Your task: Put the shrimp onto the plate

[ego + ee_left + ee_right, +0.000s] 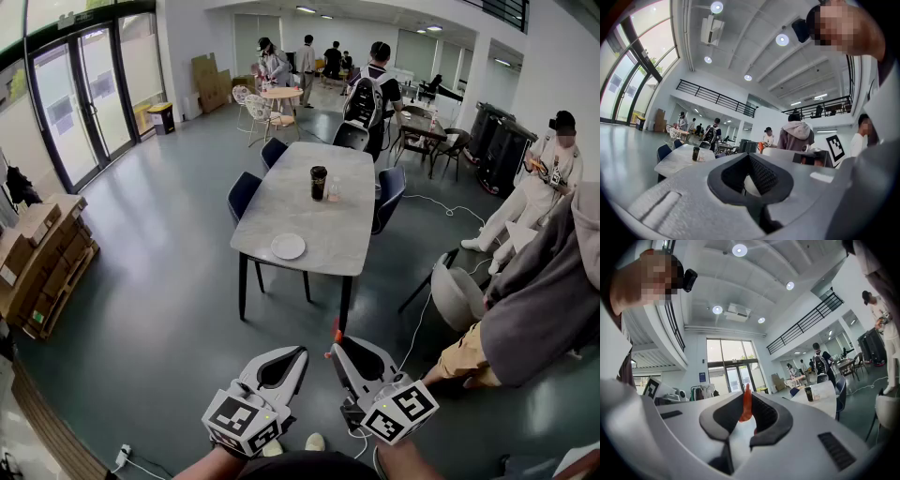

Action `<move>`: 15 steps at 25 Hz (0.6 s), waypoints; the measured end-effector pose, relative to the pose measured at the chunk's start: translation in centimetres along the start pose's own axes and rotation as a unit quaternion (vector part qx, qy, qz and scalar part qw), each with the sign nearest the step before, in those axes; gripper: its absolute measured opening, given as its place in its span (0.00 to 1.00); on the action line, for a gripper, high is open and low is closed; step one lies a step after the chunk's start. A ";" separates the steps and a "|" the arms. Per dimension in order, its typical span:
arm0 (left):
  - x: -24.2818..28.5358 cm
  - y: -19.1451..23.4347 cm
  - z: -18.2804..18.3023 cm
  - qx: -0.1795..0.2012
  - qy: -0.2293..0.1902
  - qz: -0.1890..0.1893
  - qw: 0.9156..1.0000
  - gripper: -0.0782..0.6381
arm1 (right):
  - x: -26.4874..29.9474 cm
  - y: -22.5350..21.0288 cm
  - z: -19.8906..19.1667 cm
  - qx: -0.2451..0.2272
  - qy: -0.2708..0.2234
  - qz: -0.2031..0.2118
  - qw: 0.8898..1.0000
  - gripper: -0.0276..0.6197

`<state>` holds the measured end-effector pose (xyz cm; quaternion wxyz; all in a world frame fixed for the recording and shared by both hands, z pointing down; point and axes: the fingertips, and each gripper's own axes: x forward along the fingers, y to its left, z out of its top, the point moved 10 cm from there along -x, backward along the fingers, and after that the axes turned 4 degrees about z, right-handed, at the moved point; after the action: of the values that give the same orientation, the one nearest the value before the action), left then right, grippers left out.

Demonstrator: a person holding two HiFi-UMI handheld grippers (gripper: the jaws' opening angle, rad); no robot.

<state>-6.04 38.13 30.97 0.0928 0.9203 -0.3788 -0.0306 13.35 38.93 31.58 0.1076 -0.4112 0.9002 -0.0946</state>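
An orange shrimp stands pinched between the pads of my right gripper, its tail poking past the tips. In the head view the shrimp shows at the right gripper, low in the picture. Beside it my left gripper is shut with nothing in it; in its own view the jaws meet at the tips. The white plate lies near the front edge of a long grey table, a good way ahead of both grippers across open floor.
A dark cup and a small bottle stand mid-table. Dark chairs flank the table. A person in grey sits close at the right by a chair. Cardboard boxes are stacked at the left.
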 end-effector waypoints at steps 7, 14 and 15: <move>0.1 0.1 -0.3 0.000 0.000 0.003 1.000 0.12 | 0.1 0.0 -0.1 0.015 -0.006 0.010 1.000 0.13; 0.4 0.2 -0.6 -0.006 -0.005 0.015 1.000 0.12 | -0.1 -0.3 0.3 0.020 -0.014 0.018 1.000 0.13; 0.4 0.1 -0.7 -0.006 -0.004 0.017 1.000 0.12 | -0.2 -0.3 0.3 0.018 -0.015 0.019 1.000 0.13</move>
<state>-5.76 37.85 31.67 0.0970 0.9131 -0.3944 -0.0353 13.75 38.88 31.35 0.1300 -0.3936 0.9042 -0.1030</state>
